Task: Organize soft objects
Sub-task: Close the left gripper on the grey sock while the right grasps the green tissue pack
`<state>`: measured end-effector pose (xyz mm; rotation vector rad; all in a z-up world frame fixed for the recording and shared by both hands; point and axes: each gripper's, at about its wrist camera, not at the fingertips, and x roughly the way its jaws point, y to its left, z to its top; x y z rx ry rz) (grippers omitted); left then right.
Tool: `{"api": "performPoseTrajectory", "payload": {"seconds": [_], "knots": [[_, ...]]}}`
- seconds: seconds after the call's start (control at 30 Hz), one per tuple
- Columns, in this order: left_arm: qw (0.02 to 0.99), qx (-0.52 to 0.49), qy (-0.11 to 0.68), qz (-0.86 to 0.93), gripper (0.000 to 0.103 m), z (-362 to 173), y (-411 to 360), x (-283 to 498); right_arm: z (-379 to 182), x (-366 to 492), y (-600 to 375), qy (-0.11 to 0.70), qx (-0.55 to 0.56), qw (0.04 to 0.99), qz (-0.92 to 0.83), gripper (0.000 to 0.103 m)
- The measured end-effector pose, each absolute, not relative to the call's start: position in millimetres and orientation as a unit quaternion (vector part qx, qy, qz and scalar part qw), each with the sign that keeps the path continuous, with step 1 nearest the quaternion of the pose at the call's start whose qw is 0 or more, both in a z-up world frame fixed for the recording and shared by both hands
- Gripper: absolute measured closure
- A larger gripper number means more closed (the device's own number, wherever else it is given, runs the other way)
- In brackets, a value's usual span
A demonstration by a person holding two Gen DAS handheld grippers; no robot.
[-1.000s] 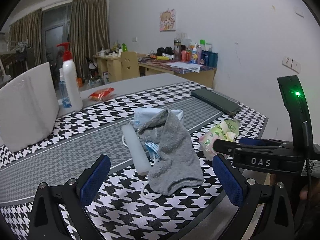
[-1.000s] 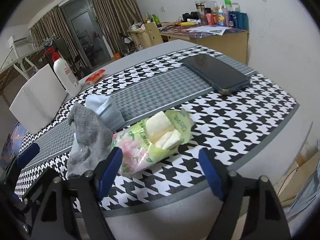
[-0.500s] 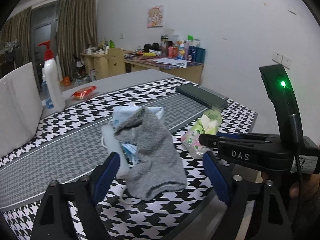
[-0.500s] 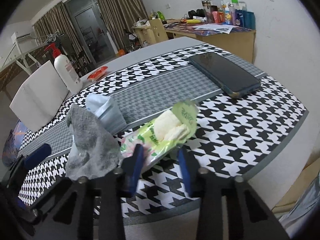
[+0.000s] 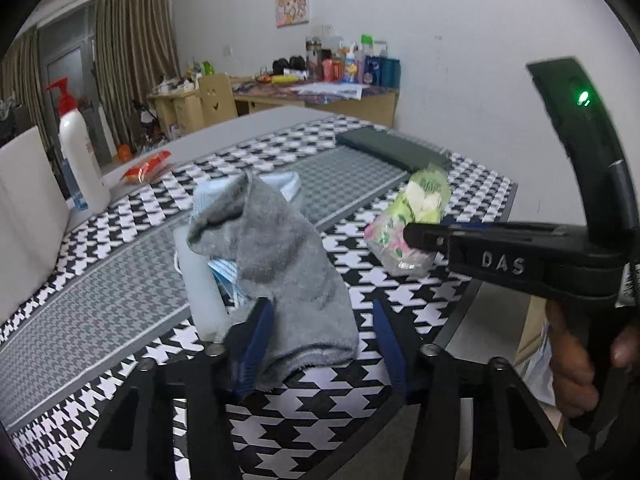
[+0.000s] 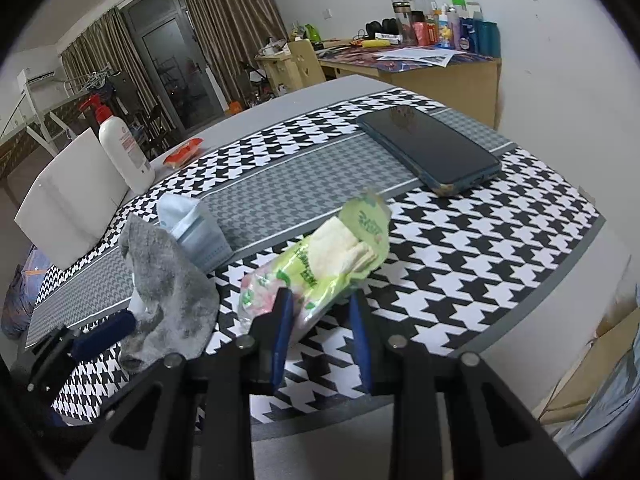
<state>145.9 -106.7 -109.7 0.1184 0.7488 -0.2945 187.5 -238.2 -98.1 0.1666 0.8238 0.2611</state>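
My blue-padded jaws frame a grey sock (image 5: 280, 264); beside it, a green-and-pink tissue pack (image 6: 316, 276), on the black-and-white houndstooth worktop (image 6: 480, 240).

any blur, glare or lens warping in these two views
Left wrist view: strong fisheye bending with dark corners, slight motion softness over the grey sock, and a blown-out green LED on the right gripper. Right wrist view: same bending, sharper overall, with a soft reflection on the phone screen.

even dim indoor light, soft shadows; fisheye bends edges, black corner vignette; slight blur left view.
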Motion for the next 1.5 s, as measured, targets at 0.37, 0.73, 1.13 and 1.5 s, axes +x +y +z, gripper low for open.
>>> {"api": "performPoseTrajectory", "payload": {"seconds": [0.37,0.73,1.13,1.5], "knots": [[0.91,0.07,0.385,-0.135,0.07,-119,-108,154,-98,187,-238,0.397,0.081,0.905,0.131,0.069],[0.908,-0.005,0.382,-0.17,0.094,-108,-86,151,-91,184,-235,0.383,0.077,0.91,0.138,0.077],[0.916,-0.016,0.351,-0.191,0.094,-87,-77,130,-87,180,-229,0.383,0.068,0.911,0.14,0.091],[0.924,-0.021,0.33,-0.194,0.094,-72,-66,118,-95,189,-231,0.411,0.098,0.895,0.142,0.051]]}}
